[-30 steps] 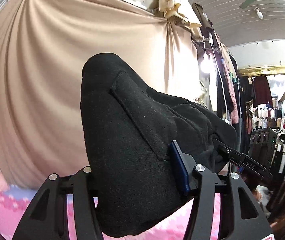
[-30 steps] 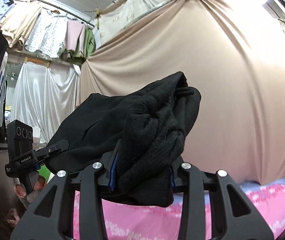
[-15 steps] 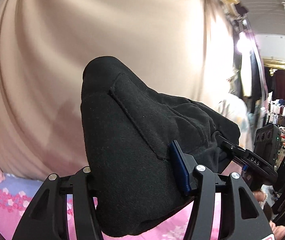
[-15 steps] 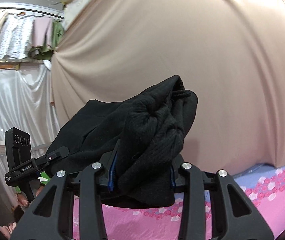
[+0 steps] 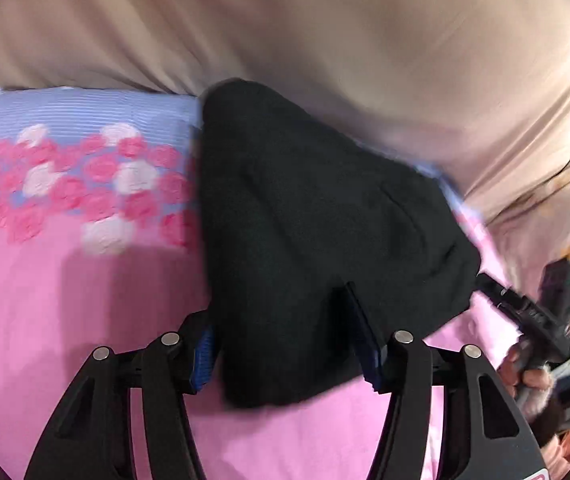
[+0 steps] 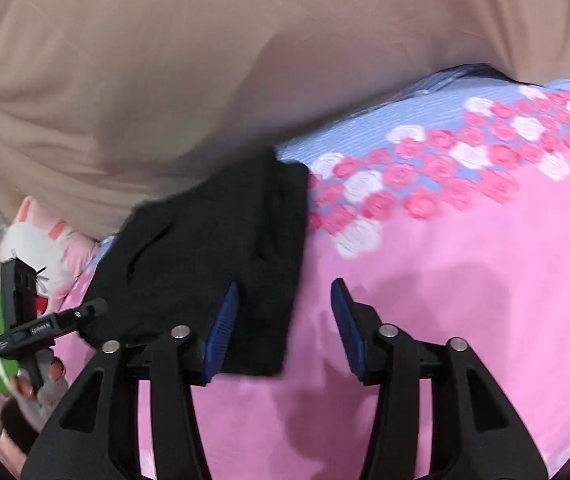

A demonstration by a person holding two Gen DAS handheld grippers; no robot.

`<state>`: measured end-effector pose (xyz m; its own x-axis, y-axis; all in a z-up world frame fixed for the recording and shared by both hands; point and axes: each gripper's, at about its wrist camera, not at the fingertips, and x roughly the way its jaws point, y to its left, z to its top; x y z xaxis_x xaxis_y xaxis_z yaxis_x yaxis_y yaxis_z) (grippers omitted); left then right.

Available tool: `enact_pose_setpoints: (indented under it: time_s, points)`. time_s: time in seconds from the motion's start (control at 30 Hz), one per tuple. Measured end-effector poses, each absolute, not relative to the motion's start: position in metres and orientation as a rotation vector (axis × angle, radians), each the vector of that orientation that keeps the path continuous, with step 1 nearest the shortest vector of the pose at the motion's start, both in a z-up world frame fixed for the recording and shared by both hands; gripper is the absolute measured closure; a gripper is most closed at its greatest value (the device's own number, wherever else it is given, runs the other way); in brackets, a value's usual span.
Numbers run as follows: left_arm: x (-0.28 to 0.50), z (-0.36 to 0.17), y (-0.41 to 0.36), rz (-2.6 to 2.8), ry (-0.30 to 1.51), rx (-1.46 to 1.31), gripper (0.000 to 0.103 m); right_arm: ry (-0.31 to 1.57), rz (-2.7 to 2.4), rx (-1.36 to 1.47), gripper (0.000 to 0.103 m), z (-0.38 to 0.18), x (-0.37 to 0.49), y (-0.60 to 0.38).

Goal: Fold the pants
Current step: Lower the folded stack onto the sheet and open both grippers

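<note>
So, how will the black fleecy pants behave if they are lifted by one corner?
The black fleecy pants will probably flop and sag; they already drape in soft folds. The nap looks fuzzy, so slipping seems unlikely. They should not roll on the pink flowered bedsheet.

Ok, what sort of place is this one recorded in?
Probably a bed set against a draped backdrop: a pink flowered bedsheet, a beige curtain behind it, and a plush toy at the edge. Black pants lie on the sheet.
</note>
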<state>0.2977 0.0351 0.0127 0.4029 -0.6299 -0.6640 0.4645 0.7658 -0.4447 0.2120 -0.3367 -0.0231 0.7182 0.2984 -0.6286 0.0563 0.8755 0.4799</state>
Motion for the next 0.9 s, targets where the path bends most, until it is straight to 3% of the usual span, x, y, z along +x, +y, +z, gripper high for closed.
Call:
enact_pose_setpoints:
  time_s: [0.1, 0.13, 0.27, 0.37, 0.53, 0.7, 0.9]
  points:
    - [0.286, 0.036, 0.045, -0.647, 0.852, -0.173, 0.044, 0.745, 0.163, 0.537, 0.052, -0.007, 0.214, -0.343]
    - [0.286, 0.042, 0.04, -0.629, 0.849, -0.156, 0.039, 0.749, 0.17, 0.547, 0.054, -0.006, 0.222, -0.34]
    - [0.305, 0.025, 0.01, -0.544, 0.93, -0.117, 0.036, 0.774, 0.18, 0.46, 0.067, -0.014, 0.251, -0.304]
    - [0.318, 0.001, 0.009, -0.493, 0.952, -0.123, 0.016, 0.873, 0.101, 0.368, 0.067, -0.039, 0.267, -0.288]
    - [0.299, 0.028, 0.027, -0.491, 0.89, -0.154, 0.021, 0.768, 0.081, 0.4, 0.068, 0.003, 0.244, -0.295]
    - [0.269, 0.046, 0.01, -0.387, 0.812, 0.01, 0.021, 0.889, 0.0, 0.301, 0.066, -0.033, 0.263, -0.282]
    - [0.221, 0.04, -0.006, -0.342, 0.76, 0.126, 0.02, 0.743, -0.022, 0.301, 0.063, 0.0, 0.206, -0.266]
